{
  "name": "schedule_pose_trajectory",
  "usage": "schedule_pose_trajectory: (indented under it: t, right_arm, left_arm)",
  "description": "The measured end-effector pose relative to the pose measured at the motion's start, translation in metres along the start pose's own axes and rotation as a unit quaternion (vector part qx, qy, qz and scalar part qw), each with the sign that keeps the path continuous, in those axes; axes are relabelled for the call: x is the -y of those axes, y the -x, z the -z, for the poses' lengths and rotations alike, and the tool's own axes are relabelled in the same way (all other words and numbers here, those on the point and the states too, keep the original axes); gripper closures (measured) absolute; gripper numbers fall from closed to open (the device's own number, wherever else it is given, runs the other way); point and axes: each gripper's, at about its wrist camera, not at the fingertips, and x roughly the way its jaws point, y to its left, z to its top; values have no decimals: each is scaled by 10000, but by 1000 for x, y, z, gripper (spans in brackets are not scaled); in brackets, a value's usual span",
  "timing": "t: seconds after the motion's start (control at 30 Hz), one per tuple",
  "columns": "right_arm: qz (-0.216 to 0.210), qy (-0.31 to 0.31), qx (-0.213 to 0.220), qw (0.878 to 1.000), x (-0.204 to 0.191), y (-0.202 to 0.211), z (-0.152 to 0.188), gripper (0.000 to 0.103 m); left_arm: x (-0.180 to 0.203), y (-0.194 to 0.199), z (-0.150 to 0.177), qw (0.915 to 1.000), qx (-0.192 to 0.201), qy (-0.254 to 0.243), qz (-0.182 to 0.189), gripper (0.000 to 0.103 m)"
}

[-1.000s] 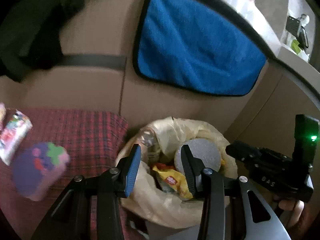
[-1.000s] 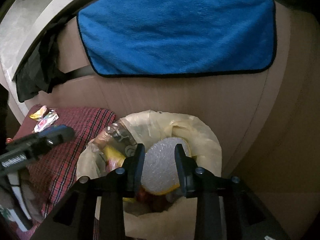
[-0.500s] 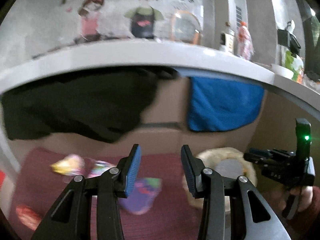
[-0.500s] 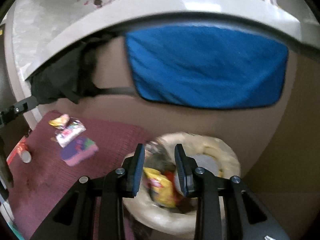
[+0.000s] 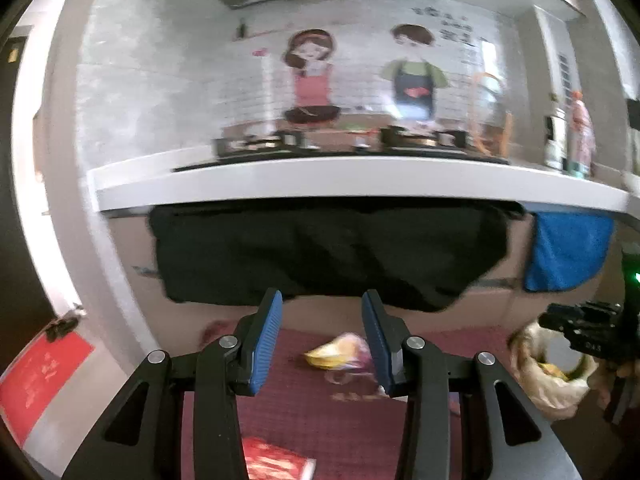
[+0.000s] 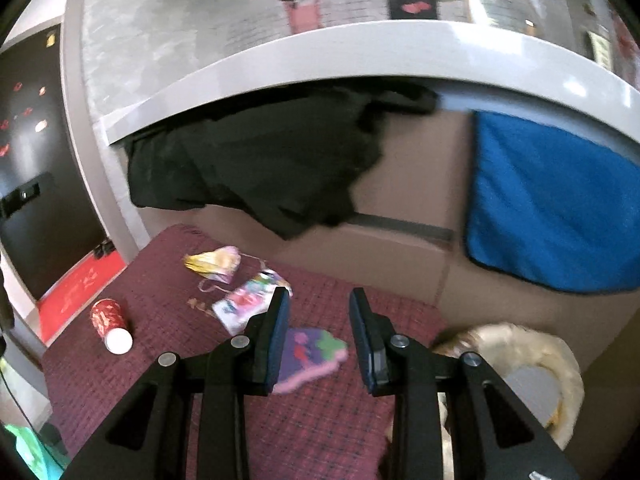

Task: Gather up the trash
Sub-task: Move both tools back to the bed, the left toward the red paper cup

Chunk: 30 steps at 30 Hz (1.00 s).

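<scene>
Trash lies on a dark red checked mat (image 6: 160, 352): a yellow wrapper (image 6: 214, 262), a colourful packet (image 6: 250, 300), a purple packet (image 6: 310, 354) and a red paper cup (image 6: 110, 322) on its side. The yellow wrapper also shows in the left wrist view (image 5: 334, 354). A cream-lined trash bag (image 6: 536, 368) holding wrappers stands at the mat's right end, and shows in the left wrist view (image 5: 556, 380). My left gripper (image 5: 320, 338) is open and empty above the mat. My right gripper (image 6: 318, 336) is open and empty above the purple packet.
A white counter (image 5: 320, 184) overhangs brown cabinet fronts, with a black cloth (image 5: 320, 256) and a blue towel (image 6: 552, 216) hanging from it. A red packet (image 5: 276, 460) lies near the left gripper. A red floor sign (image 6: 80, 292) lies left of the mat.
Both grippers have swung left and away from the trash bag, from over its mouth to above the mat. Both stay open and empty.
</scene>
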Motion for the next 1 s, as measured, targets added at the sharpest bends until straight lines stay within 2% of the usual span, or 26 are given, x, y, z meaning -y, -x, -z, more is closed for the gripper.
schedule_pose_trajectory:
  t: [0.1, 0.2, 0.33, 0.43, 0.53, 0.63, 0.77, 0.83, 0.93, 1.0]
  right_arm:
    - [-83, 167, -55, 9998, -15, -13, -8, 74]
    - [-147, 357, -100, 9992, -22, -26, -13, 74]
    - [-183, 556, -238, 9980, -24, -46, -13, 74]
    - [-258, 468, -312, 9981, -21, -58, -11, 74]
    - [-302, 341, -381, 9982, -19, -68, -5, 74]
    - [-336, 337, -475, 9977, -22, -79, 1, 74]
    - [-417, 386, -520, 9970, -34, -91, 4, 74]
    - [-503, 494, -506, 9962, -45, -97, 2, 73]
    - [-629, 836, -472, 9934, -67, -106, -1, 71]
    - [-672, 1042, -482, 9911, -81, -116, -3, 71]
  left_arm:
    - [-32, -2, 10, 9995, -3, 280, -168, 60]
    - [-59, -17, 39, 9955, -294, 878, -213, 60]
    - [-81, -44, 97, 9798, -953, 1743, -222, 60]
    - [-85, -55, 128, 9687, -1239, 2130, -311, 60]
    - [-93, -62, 159, 9486, -1428, 2795, -398, 56]
    - [-100, -69, 187, 9221, -1625, 3471, -542, 53]
    - [-106, -82, 213, 8959, -1835, 4005, -574, 50]
    - [-103, -82, 218, 8925, -1784, 4111, -508, 45]
    - [-98, -90, 216, 8973, -1776, 4015, -459, 43]
    - [-97, -98, 215, 8968, -1854, 4004, -332, 42]
